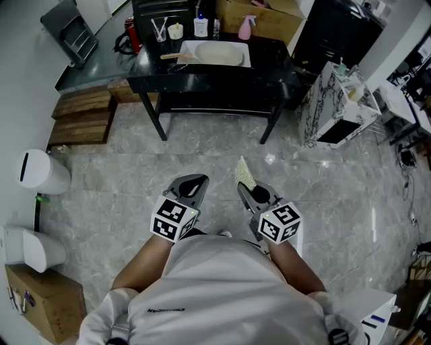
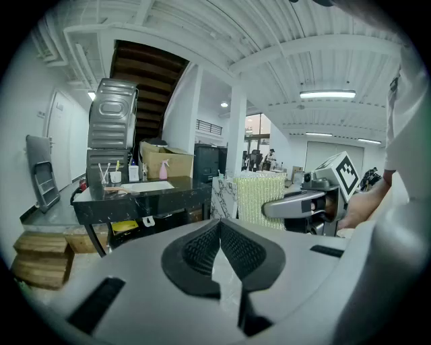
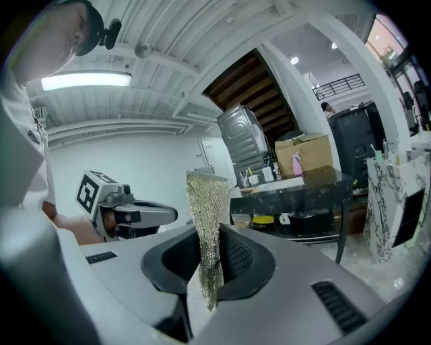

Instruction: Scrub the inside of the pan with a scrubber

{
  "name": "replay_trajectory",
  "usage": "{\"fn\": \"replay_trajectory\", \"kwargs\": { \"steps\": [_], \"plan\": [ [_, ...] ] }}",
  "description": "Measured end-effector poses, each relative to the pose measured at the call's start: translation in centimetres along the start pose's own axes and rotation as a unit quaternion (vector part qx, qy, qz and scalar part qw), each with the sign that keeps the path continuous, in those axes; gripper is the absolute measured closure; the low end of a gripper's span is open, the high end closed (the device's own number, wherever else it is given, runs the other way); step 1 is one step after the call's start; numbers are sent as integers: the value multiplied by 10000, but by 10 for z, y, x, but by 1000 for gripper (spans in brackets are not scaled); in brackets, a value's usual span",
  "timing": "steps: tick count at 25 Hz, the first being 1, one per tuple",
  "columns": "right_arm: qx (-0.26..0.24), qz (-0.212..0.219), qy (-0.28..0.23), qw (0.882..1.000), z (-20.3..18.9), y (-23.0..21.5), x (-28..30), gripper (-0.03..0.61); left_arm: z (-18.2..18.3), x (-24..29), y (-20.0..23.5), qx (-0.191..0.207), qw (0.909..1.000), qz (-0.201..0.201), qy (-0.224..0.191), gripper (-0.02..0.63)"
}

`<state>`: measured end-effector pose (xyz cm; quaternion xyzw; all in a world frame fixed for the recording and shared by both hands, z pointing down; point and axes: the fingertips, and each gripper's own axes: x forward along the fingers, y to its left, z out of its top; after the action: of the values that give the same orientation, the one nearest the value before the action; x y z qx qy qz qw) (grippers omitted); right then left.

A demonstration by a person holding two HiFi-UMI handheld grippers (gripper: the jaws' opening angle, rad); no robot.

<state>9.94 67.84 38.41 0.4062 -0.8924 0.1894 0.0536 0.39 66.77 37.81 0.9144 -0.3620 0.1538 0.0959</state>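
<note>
Firstly, nearest the head camera: a person's torso in a white top, forearms extended, one gripper in each hand. Both are held over the grey marble floor (image 1: pixel 135 168), well apart from the table.

Item, left gripper (image 2: pixel 220 228): its own view shows the two ribbed pads pressed together with nothing between them. The head view gives only its grey top and marker cube, so the pads cannot be read there.

Item, right gripper (image 3: pixel 207 237): jaws clamped on the scrubber (image 3: pixel 204 202), a flat green-gold mesh pad standing upright. Its top rises clear above the jaws and its lower edge pokes out beneath. The head view shows only the pad's pale tip ahead of the gripper. The left gripper view shows its broad face, just beside the left gripper.

Mid-distance: white bin (image 1: pixel 44 172) by the left wall, seen in the head view only; wooden steps (image 1: pixel 84 114); marble-patterned cabinet (image 1: pixel 330 101) at right.

Farthest: black table (image 1: pixel 276 71) bearing a white tray (image 1: pixel 192 48) with a pale shallow vessel (image 1: pixel 219 54), a white bottle (image 1: pixel 201 25), a pink spray bottle (image 1: pixel 246 28) and a cardboard box (image 1: pixel 269 17). Whether the vessel is the pan cannot be told at this range. Both gripper views alone show the table's lower shelf with a yellow item (image 2: pixel 124 226)
</note>
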Motion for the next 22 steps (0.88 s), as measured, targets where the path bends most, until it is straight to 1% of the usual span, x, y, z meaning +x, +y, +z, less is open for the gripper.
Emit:
{"fn": "replay_trajectory", "kwargs": {
  "steps": [11, 15, 19, 22],
  "plan": [
    [0, 58, -40, 10000, 2, -7, -5, 503, 7, 7, -6, 83, 9999, 73, -25, 598],
    [165, 85, -99, 9998, 3, -12, -8, 503, 7, 9, -10, 95, 9999, 88, -4, 598],
    [146, 69, -115, 9998, 3, -16, -11, 502, 7, 11, -13, -8, 10000, 71, -9, 598],
    [129, 197, -173, 9996, 5, -15, -14, 502, 7, 14, -15, -139, 9999, 69, -11, 598]
  ]
}}
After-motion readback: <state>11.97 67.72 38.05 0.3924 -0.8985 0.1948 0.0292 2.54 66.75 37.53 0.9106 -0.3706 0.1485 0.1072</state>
